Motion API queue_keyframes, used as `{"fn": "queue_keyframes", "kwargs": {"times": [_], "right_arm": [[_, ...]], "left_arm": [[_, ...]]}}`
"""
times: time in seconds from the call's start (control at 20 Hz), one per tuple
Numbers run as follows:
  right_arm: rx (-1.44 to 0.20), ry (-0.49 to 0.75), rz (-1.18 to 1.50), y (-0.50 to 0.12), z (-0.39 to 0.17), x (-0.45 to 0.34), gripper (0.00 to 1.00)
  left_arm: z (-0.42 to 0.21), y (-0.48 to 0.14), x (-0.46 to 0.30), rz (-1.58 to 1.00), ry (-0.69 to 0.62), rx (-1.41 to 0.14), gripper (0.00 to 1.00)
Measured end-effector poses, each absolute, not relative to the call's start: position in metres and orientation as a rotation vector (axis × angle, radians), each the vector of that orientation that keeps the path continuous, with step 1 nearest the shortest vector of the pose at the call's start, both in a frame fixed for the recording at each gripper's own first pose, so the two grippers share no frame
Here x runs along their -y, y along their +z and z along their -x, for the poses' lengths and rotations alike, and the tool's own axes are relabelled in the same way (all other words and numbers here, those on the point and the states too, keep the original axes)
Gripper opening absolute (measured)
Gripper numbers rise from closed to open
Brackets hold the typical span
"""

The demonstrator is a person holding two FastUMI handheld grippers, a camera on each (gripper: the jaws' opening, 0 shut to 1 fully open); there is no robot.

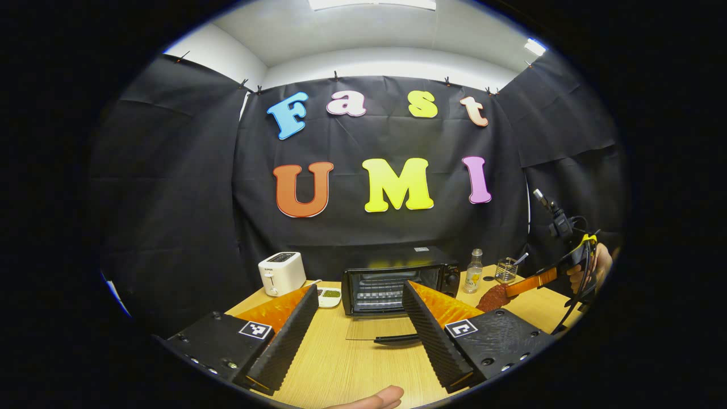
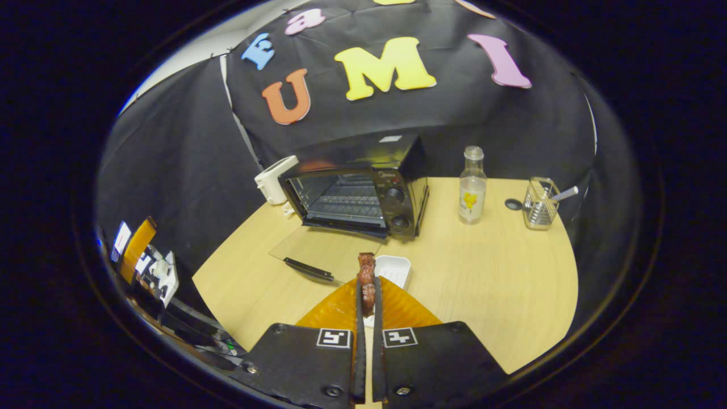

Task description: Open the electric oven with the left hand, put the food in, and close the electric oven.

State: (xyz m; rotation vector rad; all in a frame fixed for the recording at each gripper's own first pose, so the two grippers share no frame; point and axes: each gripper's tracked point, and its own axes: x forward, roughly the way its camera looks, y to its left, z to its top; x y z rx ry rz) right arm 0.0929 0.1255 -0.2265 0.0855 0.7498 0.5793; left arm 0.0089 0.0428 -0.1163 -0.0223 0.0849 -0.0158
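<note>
The black electric oven [image 1: 392, 281] [image 2: 358, 190] stands at the back of the wooden table with its glass door [image 1: 375, 329] [image 2: 312, 244] folded down flat and the wire rack inside showing. My left gripper [image 1: 360, 335] hovers open just in front of the door handle [image 1: 397, 339], holding nothing. My right gripper [image 2: 368, 287] is shut on a reddish-brown piece of food [image 2: 366, 267] [image 1: 493, 296], held in the air right of the oven's front. In the left gripper view, the right gripper [image 1: 514, 288] and the hand holding it sit at the far right.
A white toaster [image 1: 282, 272] [image 2: 274, 179] and a small dish of green bits [image 1: 329, 295] sit left of the oven. A clear bottle [image 1: 473, 271] [image 2: 471, 187] and a wire holder [image 2: 539, 204] stand to its right. A white tray [image 2: 393, 270] lies under the food.
</note>
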Motion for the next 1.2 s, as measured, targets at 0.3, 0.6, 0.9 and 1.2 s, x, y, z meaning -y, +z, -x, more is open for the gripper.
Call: {"fn": "queue_keyframes", "kwargs": {"times": [0.3, 0.6, 0.9, 1.2], "right_arm": [[-0.577, 0.596, 0.154, -0.210, -0.091, -0.184, 0.07], [-0.496, 0.566, 0.233, -0.226, -0.123, -0.248, 0.08], [-0.453, 0.519, 0.093, -0.239, -0.167, -0.298, 0.07], [-0.473, 0.404, -0.167, -0.256, -0.225, -0.324, 0.07]], "left_arm": [[-0.007, -0.122, -0.048, 0.026, -0.005, -0.103, 0.95], [-0.011, -0.129, -0.069, 0.041, 0.019, -0.116, 0.95], [-0.010, -0.134, -0.093, 0.045, 0.060, -0.122, 0.95], [-0.015, -0.143, -0.108, 0.083, 0.098, -0.129, 0.95]]}}
